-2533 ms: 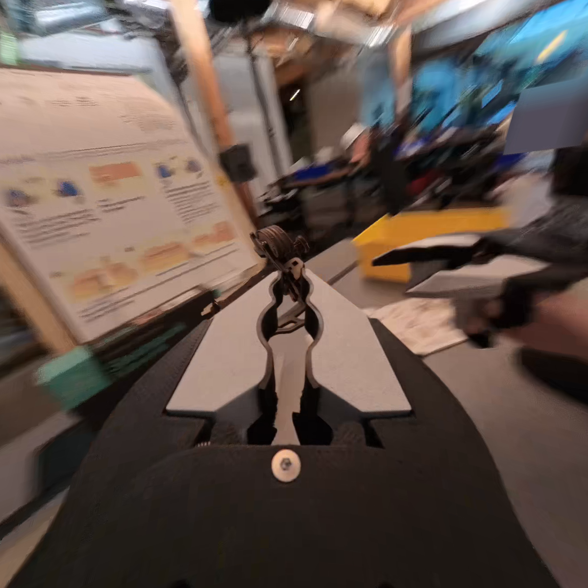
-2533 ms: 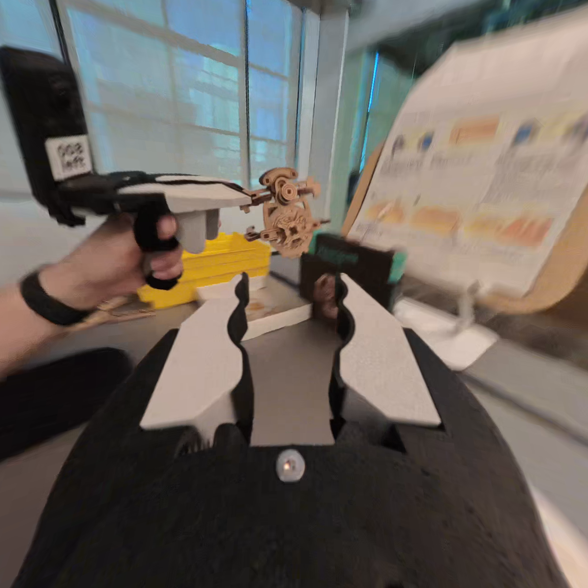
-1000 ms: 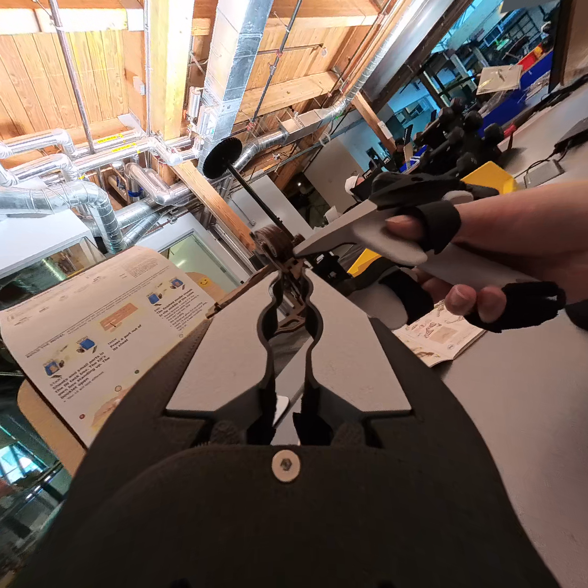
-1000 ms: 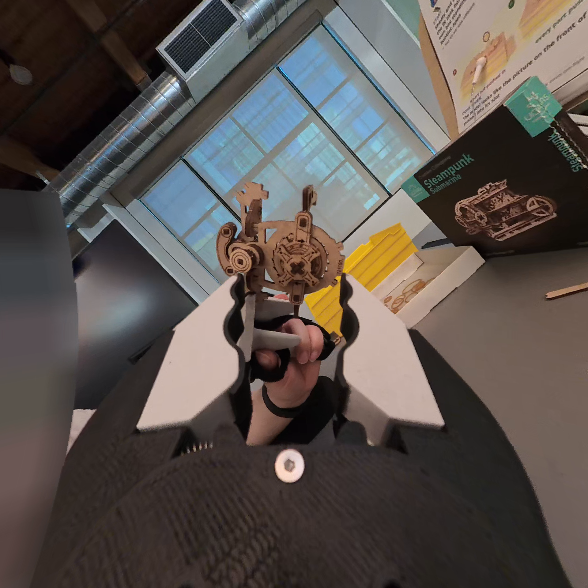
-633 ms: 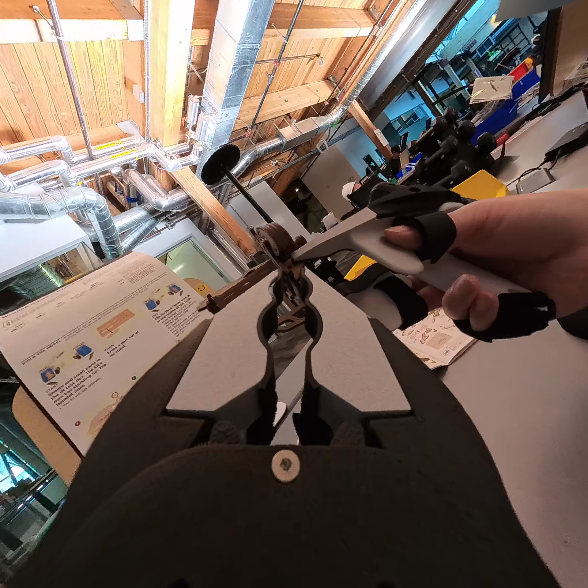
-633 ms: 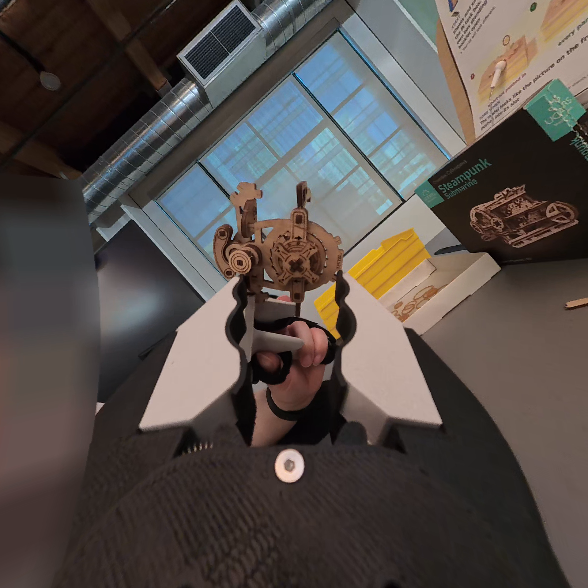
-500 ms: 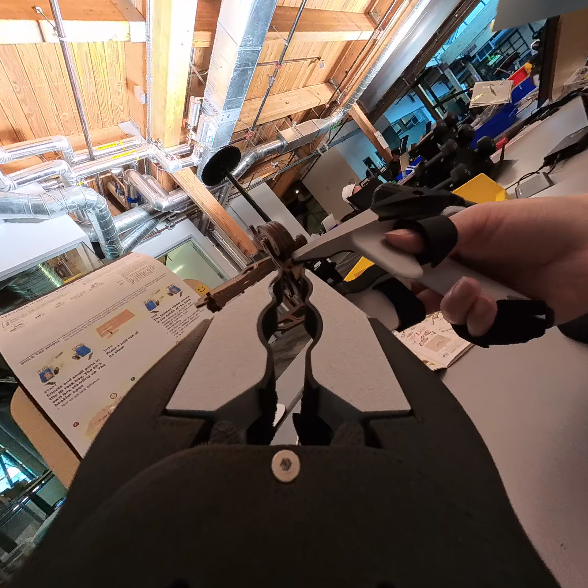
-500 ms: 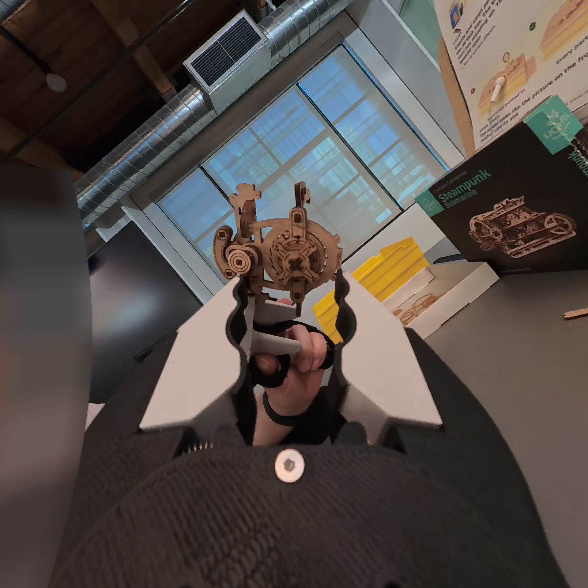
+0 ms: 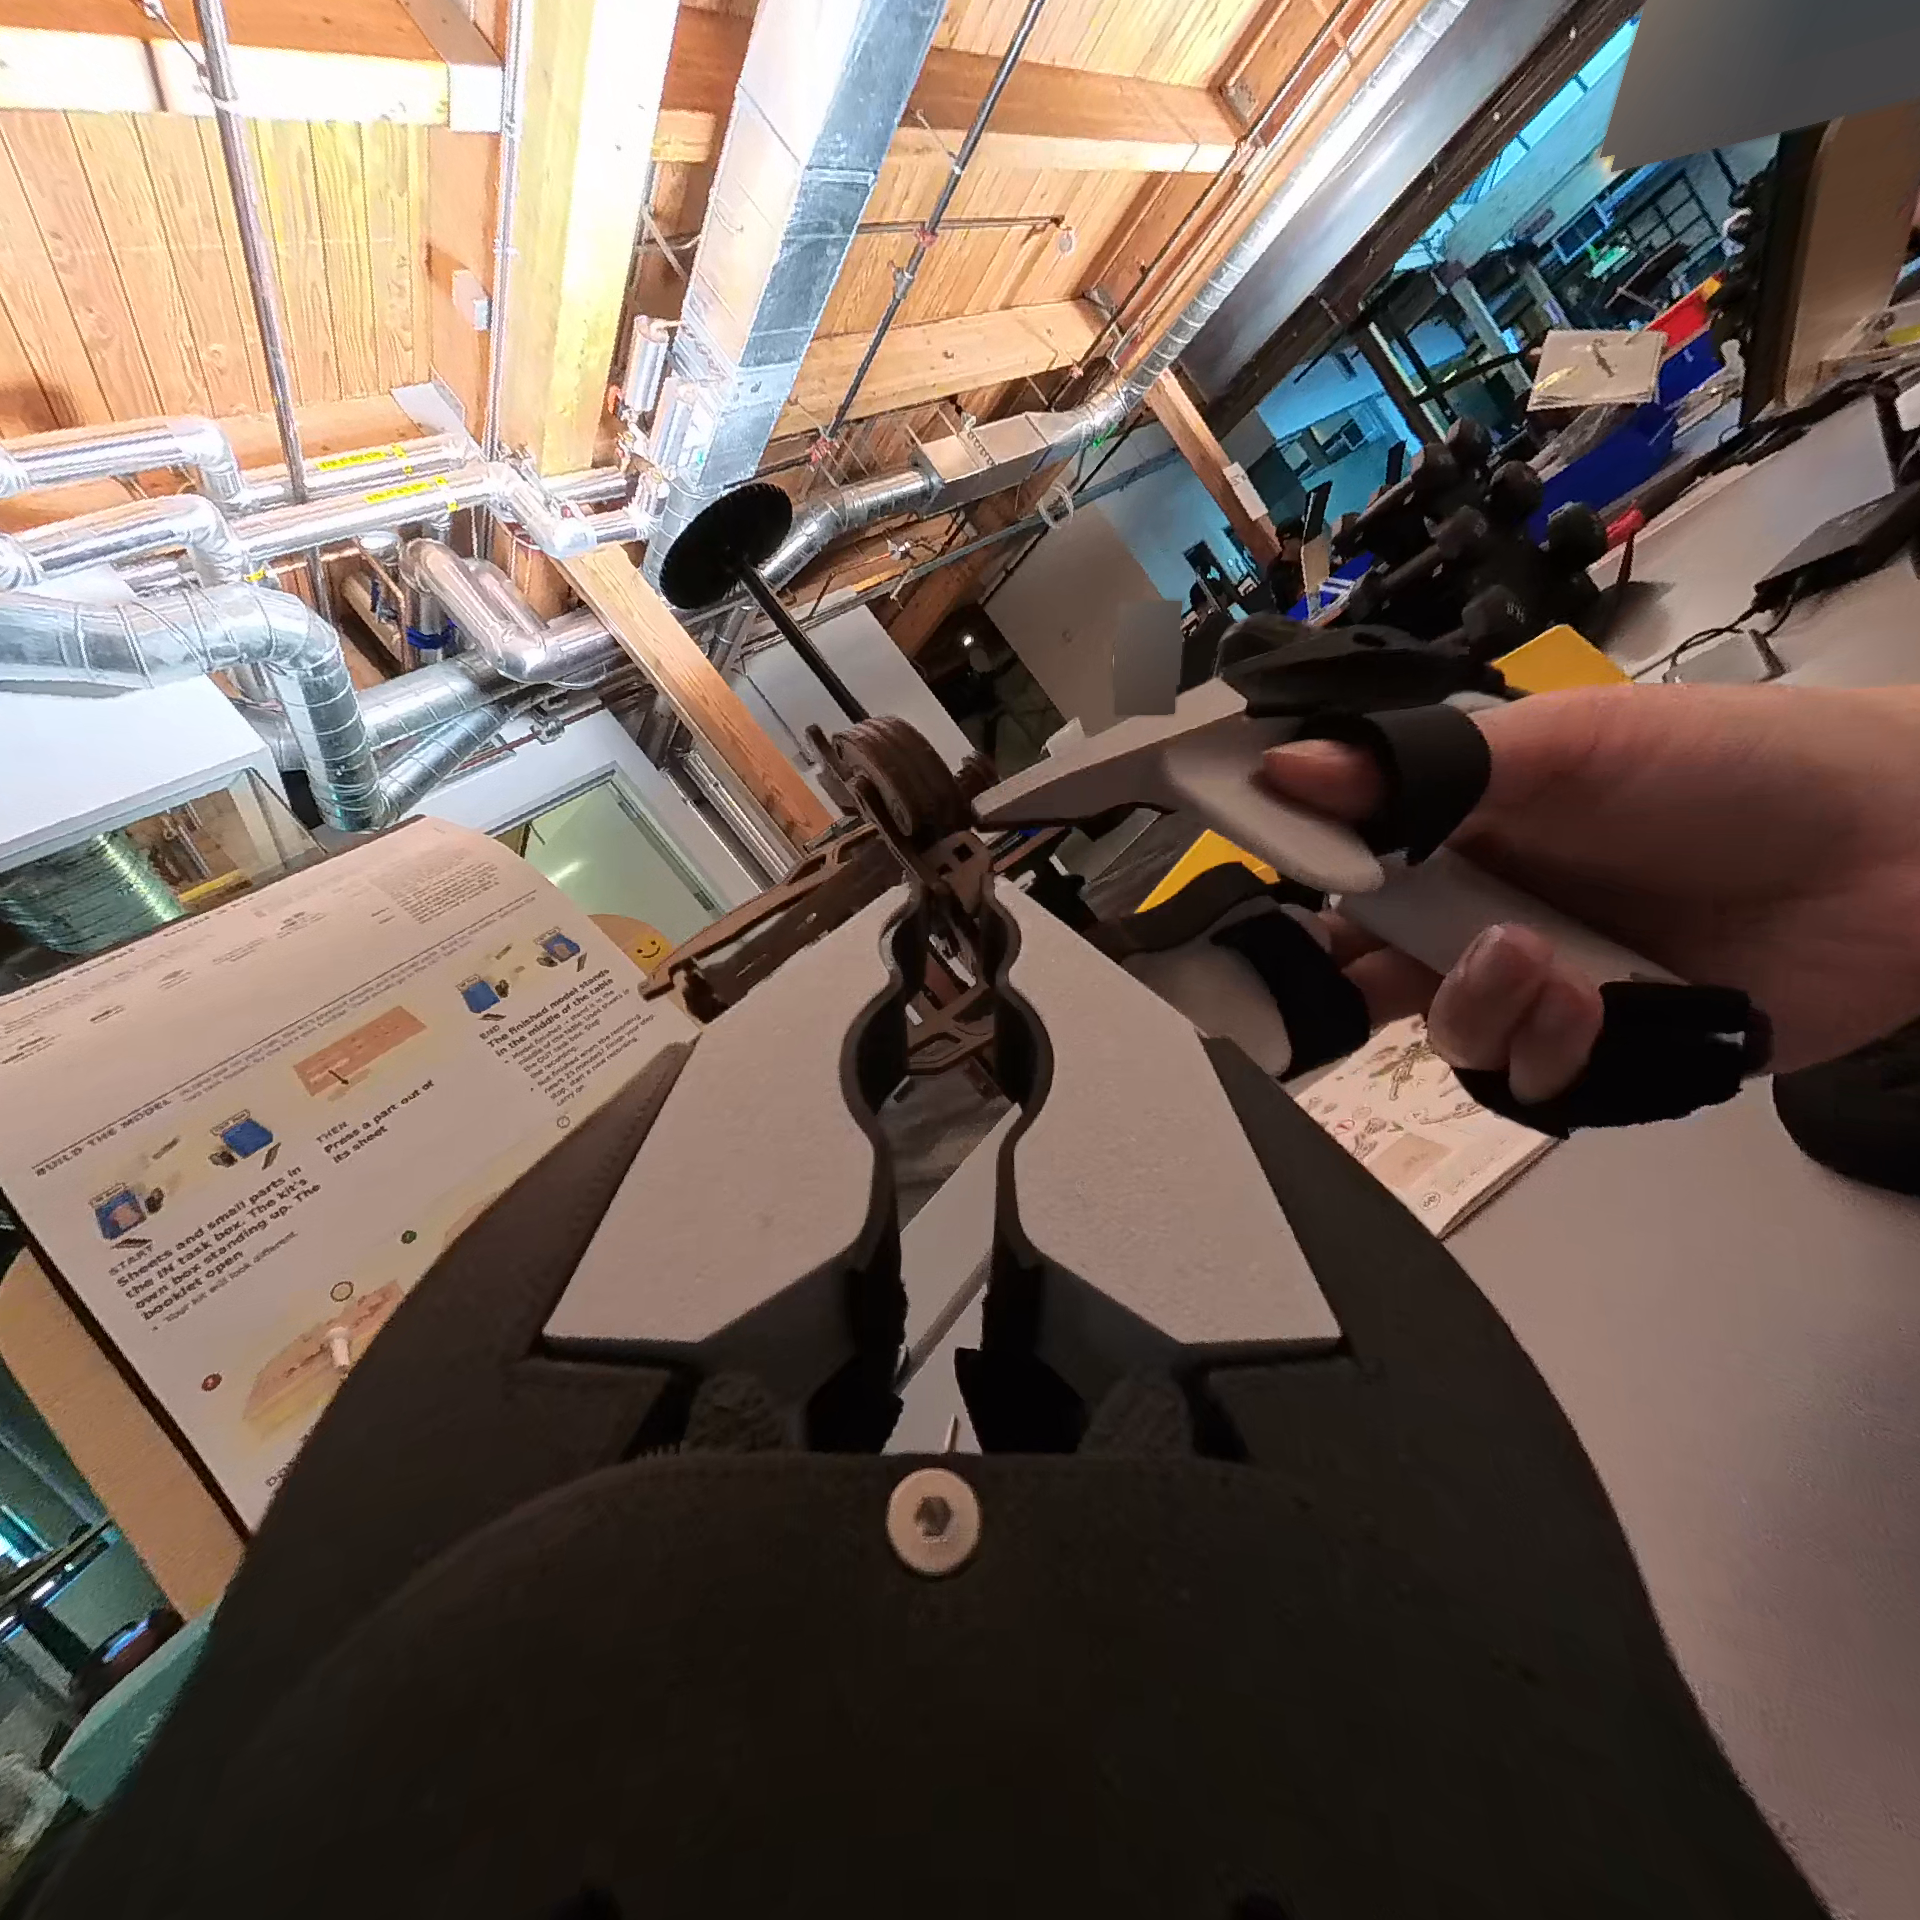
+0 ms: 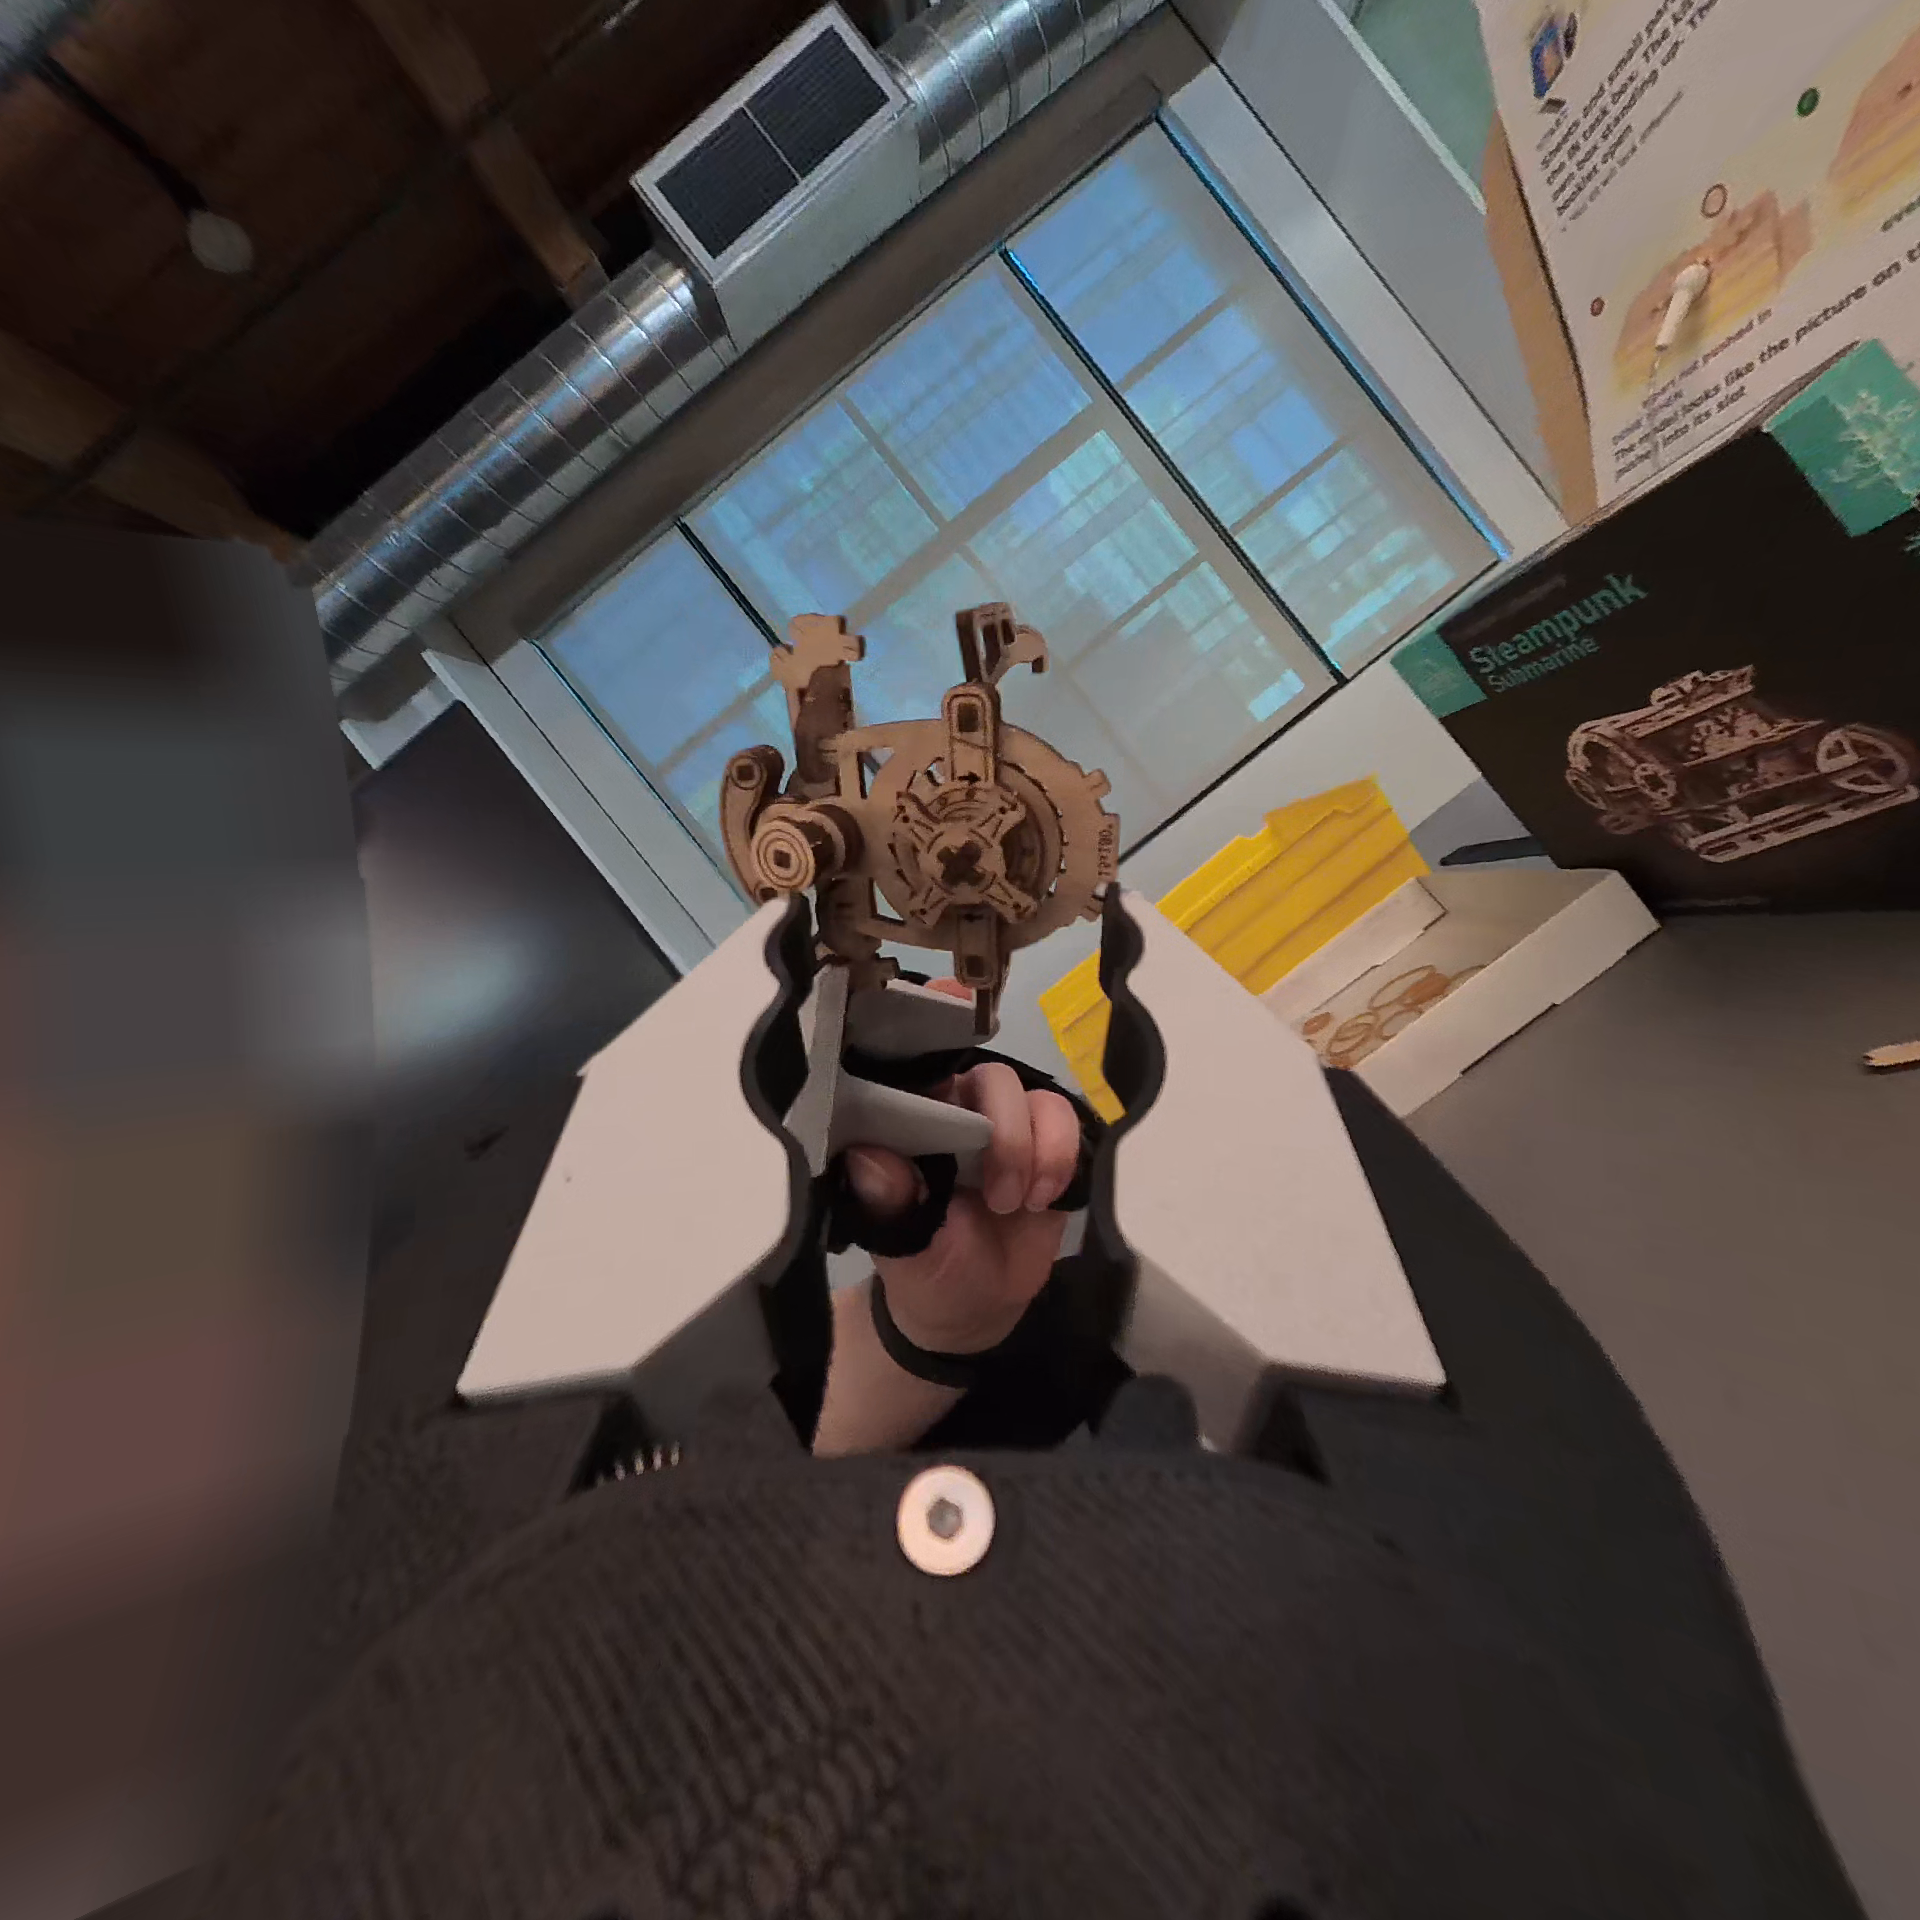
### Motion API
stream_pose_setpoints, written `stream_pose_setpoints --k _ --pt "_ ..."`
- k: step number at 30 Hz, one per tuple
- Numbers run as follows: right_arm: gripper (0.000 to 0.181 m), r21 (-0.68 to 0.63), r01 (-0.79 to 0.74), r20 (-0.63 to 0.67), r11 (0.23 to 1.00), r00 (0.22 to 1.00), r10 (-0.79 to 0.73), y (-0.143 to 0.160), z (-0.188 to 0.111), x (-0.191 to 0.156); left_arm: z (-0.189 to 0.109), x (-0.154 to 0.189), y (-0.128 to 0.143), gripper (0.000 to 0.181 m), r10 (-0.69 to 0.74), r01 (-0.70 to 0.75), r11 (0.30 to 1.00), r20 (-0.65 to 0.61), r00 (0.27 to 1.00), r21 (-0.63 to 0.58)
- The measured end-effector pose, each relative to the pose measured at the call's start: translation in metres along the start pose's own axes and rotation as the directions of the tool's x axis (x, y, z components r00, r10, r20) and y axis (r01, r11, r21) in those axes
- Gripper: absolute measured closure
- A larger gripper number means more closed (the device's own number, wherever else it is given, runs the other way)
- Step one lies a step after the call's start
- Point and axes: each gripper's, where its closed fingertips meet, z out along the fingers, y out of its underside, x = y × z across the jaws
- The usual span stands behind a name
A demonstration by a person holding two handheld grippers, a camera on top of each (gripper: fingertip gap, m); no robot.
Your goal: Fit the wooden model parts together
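Note:
The wooden model, a brown assembly of gears and a wheel with a thin arm sticking out left, is held up in the air. My left gripper is shut on its lower edge. In the right wrist view the model stands just beyond my right gripper, which is open, with one jaw on each side of the model's lower part. The left gripper and the hand holding it show between those jaws. In the left wrist view the right gripper comes in from the right and its tip is at the wheel.
A grey table lies below with an open booklet. A black kit box, a white tray with wooden rings and a yellow bin stand on it. An instruction board leans at the left. Only a small space, under 4 cm, lies between the two pairs of fingers.
Both grippers rose from table height and tilted upward, and the right gripper closed in on the model from well apart. In the last half second almost nothing moved.

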Motion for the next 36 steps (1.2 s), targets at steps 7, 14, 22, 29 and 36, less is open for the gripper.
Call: stream_pose_setpoints --k 7,14,22,29,36 --pt "0.125 -0.008 -0.011 -0.016 1.000 1.000 0.011 0.002 0.000 0.003 0.002 0.002 0.001 0.175 0.037 -0.037 0.999 -0.005 0.999 -0.026" --pt "0.126 0.003 0.033 -0.028 0.999 0.999 -0.032 0.000 -0.001 0.002 0.003 0.003 0.001 0.175 0.050 -0.050 0.998 -0.010 0.999 -0.035" --pt "0.127 0.037 0.002 0.015 0.999 1.000 -0.003 0.000 0.000 0.000 0.003 0.004 -0.003 0.175 0.057 -0.058 0.998 -0.011 0.998 -0.023" --pt "0.128 0.036 0.036 0.008 0.999 0.999 -0.037 -0.002 0.000 -0.003 0.002 0.004 -0.006 0.176 0.040 -0.040 0.999 -0.013 0.999 -0.016" --pt "0.126 -0.039 0.347 -0.132 0.937 0.928 -0.349 -0.006 0.000 -0.008 -0.001 0.001 -0.006 0.175 0.011 -0.011 1.000 -0.001 1.000 0.027"
